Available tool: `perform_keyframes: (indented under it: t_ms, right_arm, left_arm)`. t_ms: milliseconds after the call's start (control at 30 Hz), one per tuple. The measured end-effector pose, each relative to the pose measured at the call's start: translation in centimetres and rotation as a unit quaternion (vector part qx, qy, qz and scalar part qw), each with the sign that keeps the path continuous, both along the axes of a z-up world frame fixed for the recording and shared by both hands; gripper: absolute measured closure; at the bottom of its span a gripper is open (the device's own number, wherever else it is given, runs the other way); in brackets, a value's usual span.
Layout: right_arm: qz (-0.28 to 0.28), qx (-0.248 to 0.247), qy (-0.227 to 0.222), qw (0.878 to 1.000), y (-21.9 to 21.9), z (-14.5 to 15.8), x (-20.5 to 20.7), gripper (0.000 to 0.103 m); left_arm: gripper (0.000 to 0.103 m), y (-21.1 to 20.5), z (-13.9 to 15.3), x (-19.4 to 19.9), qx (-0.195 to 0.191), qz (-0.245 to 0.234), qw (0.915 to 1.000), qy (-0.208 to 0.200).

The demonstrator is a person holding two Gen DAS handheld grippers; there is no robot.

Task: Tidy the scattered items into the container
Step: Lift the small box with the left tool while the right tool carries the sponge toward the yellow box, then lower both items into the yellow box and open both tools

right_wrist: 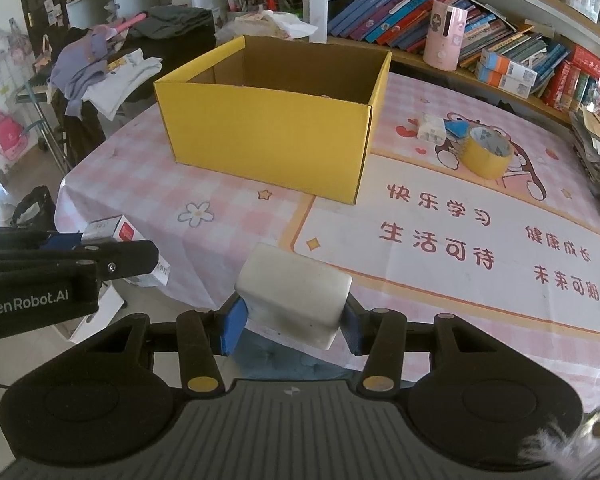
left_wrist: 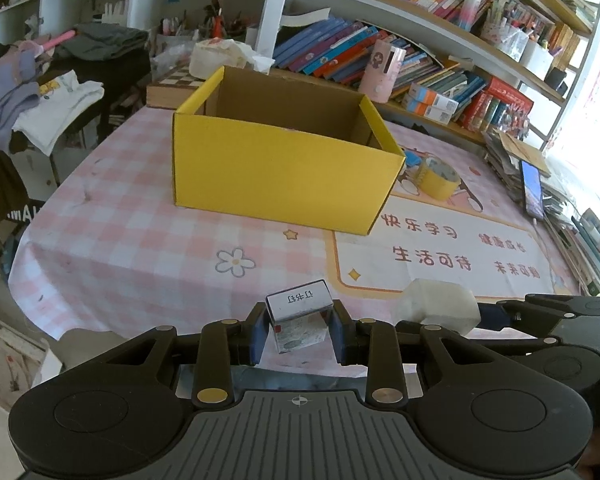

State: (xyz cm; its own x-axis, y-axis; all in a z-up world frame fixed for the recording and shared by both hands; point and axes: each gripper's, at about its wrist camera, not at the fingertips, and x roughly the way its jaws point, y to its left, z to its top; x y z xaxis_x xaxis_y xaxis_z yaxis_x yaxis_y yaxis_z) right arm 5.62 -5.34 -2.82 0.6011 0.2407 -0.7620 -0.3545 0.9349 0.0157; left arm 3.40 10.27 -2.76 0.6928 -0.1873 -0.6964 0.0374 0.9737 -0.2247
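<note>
An open yellow cardboard box stands on the pink checked tablecloth. My left gripper is shut on a small white staple box and holds it above the table's near edge; that box also shows in the right wrist view. My right gripper is shut on a white rectangular block, seen in the left wrist view to the right of the left gripper. A yellow tape roll, a small white packet and a blue piece lie right of the box.
Bookshelves run behind the table. A pink cylinder stands on the shelf. A phone leans at the right edge. Clothes pile on a rack to the left. A chessboard box lies behind the yellow box.
</note>
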Motion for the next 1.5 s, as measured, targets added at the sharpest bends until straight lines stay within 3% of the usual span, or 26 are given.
perform_keyframes:
  t_ms: [233,433,700,900,1167,1367,1500]
  right_arm:
    - [0.014,-0.001,-0.011,1.0,0.3,0.3,1.2,0.058]
    - [0.02,0.004,-0.049,0.999,0.0,1.8,3.0,0.058]
    - [0.035,0.036,-0.106,0.993,-0.2,5.8,8.3,0.059]
    - [0.05,0.05,-0.116,0.991,-0.3,7.5,13.2,0.058]
    - [0.114,0.031,-0.092,0.989,1.7,6.9,20.6,0.058]
    - [0.172,-0.003,-0.058,0.983,4.2,5.3,26.3,0.058]
    - [0.207,-0.049,-0.027,0.977,6.2,3.6,29.7,0.058]
  left_arm:
    - [0.072,0.1,0.1,1.4,-0.004,0.006,1.0,-0.004]
    - [0.072,0.1,1.6,3.0,-0.012,0.008,0.9993,-0.035]
    - [0.072,-0.1,5.5,7.8,0.024,0.004,0.995,-0.097]
    - [0.072,-0.1,7.1,12.5,0.051,0.014,0.9917,-0.117]
    - [0.072,0.3,7.0,19.8,0.097,0.013,0.9918,-0.082]
    - [0.072,0.3,5.6,25.5,0.139,-0.007,0.99,-0.025]
    - [0.072,-0.2,3.7,28.4,0.143,-0.019,0.9893,0.019]
